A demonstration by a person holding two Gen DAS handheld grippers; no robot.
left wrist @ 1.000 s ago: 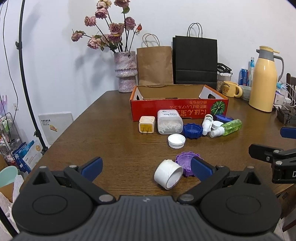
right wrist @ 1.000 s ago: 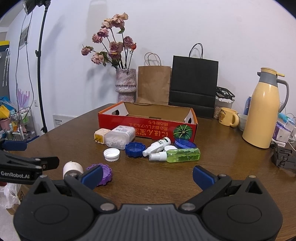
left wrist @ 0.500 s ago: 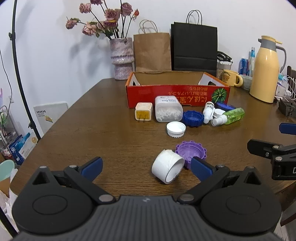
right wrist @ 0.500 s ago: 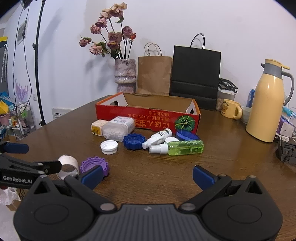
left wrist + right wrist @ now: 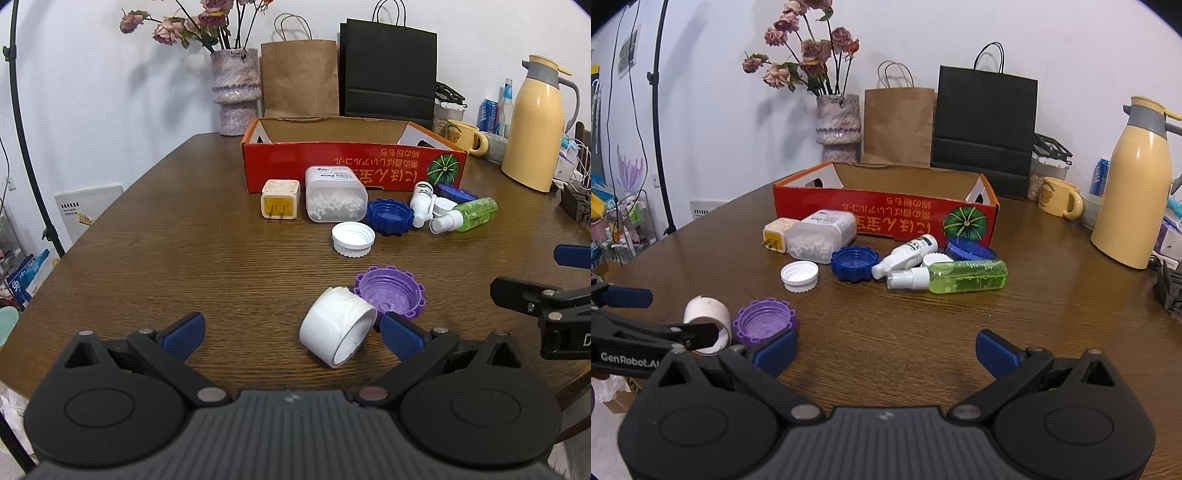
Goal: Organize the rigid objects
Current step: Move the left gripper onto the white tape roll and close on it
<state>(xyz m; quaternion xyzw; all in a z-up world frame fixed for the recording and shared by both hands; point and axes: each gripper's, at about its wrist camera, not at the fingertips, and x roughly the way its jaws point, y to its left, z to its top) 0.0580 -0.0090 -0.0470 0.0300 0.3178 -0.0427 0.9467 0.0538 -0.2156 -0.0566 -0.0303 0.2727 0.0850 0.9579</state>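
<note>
In the left wrist view the left gripper (image 5: 291,332) hangs low with jaws spread and empty, the white tape roll (image 5: 337,336) lying on its side between the pads, touching the purple cap (image 5: 389,296); closing squarely across its curved wall, clear of that cap, should keep it from rolling. In the right wrist view the right gripper (image 5: 886,350) hovers spread and empty over bare table (image 5: 923,332), the red box (image 5: 886,214) beyond seemingly the destination.
</note>
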